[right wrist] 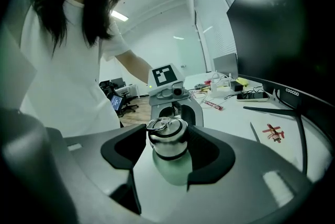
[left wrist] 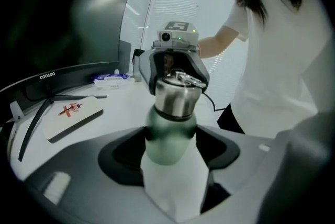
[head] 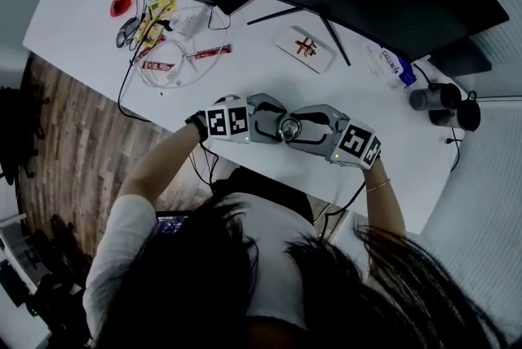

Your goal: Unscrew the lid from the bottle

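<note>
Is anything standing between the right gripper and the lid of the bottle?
Nothing visible. The jaws of the right gripper sit directly on the steel lid; the left gripper holds the green bottle.

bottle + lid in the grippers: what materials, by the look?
Lid: looks like bare metal, probably stainless steel. It is silvery, with a brushed sheen and bright highlights.
Bottle: matte pale green fading to white lower down, with soft glare and no mirror reflections. It is probably painted or powder-coated metal, though coated plastic can't be ruled out.
</note>
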`<state>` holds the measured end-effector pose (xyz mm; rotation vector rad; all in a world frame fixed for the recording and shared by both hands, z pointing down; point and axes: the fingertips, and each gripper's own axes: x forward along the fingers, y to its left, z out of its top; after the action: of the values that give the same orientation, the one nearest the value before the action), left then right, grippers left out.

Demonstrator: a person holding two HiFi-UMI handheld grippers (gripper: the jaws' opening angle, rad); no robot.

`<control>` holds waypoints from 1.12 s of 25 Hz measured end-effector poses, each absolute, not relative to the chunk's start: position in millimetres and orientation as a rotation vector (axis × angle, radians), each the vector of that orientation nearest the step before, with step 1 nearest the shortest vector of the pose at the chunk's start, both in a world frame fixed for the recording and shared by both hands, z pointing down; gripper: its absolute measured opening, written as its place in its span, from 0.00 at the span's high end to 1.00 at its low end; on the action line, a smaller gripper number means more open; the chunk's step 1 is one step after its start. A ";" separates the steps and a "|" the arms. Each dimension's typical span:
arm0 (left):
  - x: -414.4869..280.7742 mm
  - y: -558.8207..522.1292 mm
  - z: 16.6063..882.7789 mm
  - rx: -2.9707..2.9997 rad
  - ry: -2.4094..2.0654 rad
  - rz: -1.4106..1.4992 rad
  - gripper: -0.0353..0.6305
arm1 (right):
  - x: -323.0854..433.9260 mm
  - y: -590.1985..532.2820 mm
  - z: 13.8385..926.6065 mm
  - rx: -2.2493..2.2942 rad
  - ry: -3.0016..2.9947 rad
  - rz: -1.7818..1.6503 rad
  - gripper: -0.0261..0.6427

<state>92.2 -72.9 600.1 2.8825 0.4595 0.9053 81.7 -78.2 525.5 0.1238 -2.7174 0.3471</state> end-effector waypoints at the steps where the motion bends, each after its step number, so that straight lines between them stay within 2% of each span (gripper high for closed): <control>1: 92.2 -72.9 599.9 2.884 0.462 0.904 0.42 | 81.8 -78.2 525.7 0.126 -2.713 0.353 0.60; 6: 92.7 -71.6 600.2 2.894 0.402 0.868 0.42 | 84.1 -77.3 527.4 0.316 -2.702 0.471 0.59; 18: 90.9 -68.9 600.8 2.889 0.083 0.781 0.42 | 88.2 -78.8 519.6 1.148 -2.656 0.623 0.59; 28: 89.1 -69.8 605.7 2.873 -0.118 0.750 0.42 | 90.1 -81.9 525.4 1.484 -2.484 0.510 0.60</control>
<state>89.1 -69.8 605.7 2.8729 -0.1179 0.7496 90.1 -81.9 525.4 1.4844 -2.4835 0.5098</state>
